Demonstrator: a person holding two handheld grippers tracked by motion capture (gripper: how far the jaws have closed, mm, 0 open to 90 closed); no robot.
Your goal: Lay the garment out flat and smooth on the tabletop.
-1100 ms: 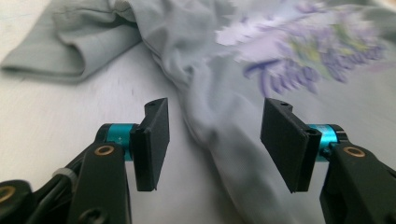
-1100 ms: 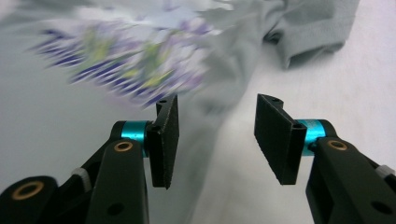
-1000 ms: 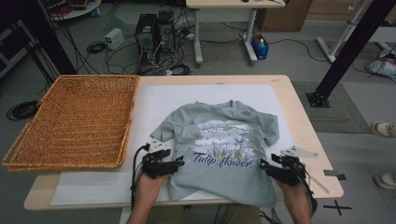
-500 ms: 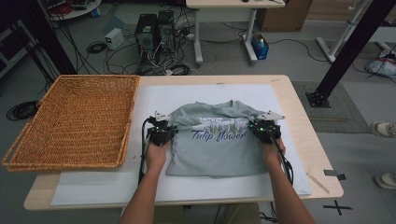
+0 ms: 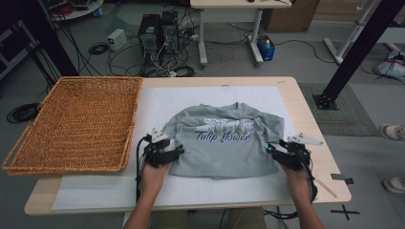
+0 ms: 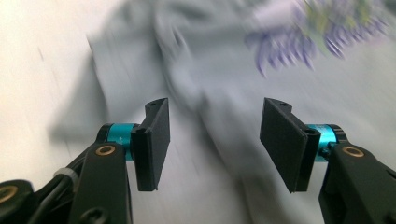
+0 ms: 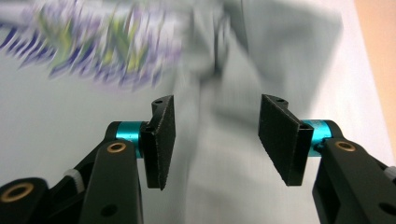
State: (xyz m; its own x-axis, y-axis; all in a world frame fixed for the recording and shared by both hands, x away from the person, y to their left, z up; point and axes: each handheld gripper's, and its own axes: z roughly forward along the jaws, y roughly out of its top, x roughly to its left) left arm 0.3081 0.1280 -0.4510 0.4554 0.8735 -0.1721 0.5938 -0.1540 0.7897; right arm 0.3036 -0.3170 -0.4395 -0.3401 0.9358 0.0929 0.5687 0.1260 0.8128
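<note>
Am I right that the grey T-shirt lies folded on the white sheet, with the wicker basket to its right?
Not quite: the wicker basket sits to the left of the grey T-shirt, not the right, as the high view shows. The shirt does lie folded on the white sheet.

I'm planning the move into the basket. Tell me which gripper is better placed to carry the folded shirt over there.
Left, probably. The left gripper sits at the T-shirt edge beside the wicker basket; the right gripper is at the far edge. Both have just opened, gripping nothing.
</note>
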